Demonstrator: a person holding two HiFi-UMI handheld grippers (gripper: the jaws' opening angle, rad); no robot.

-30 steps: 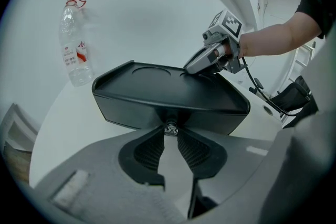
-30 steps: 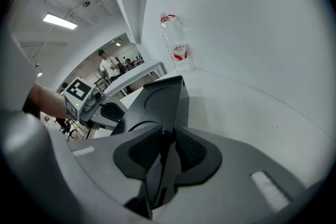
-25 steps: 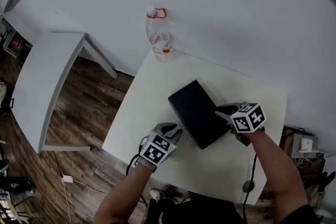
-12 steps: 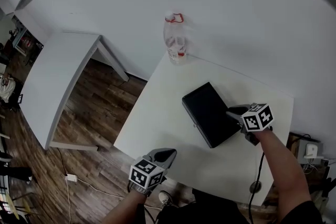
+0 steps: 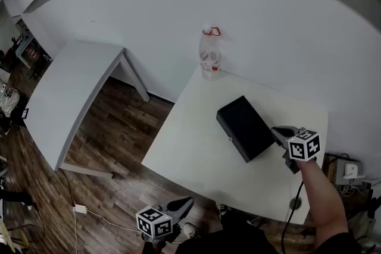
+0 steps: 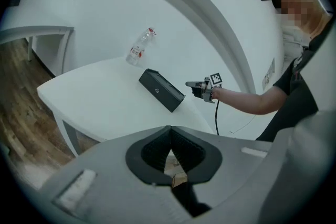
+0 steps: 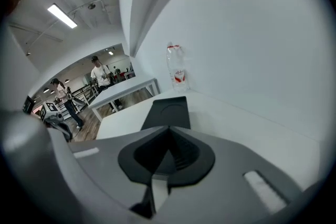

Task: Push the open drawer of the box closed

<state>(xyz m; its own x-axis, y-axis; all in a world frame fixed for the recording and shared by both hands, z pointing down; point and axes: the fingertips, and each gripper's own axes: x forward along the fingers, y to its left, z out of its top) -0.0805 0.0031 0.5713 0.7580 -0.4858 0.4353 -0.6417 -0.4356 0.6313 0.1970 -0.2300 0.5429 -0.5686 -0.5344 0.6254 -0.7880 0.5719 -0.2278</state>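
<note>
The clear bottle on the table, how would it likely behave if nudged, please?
The bottle stands upright, tall and narrow, so a push near its cap would probably tip it. It looks clear plastic, perhaps nearly empty, so likely light and apt to slide on the smooth table. Once down, its round body would likely roll.

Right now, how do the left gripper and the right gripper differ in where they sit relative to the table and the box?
The left gripper hangs beyond the near edge of the table, over the wooden floor; the right gripper is above the table. The left gripper is well away from the black box; the right gripper sits just off the box's end, pointing at it. Shared: both are shut with nothing between the jaws; the right's have just closed.
</note>
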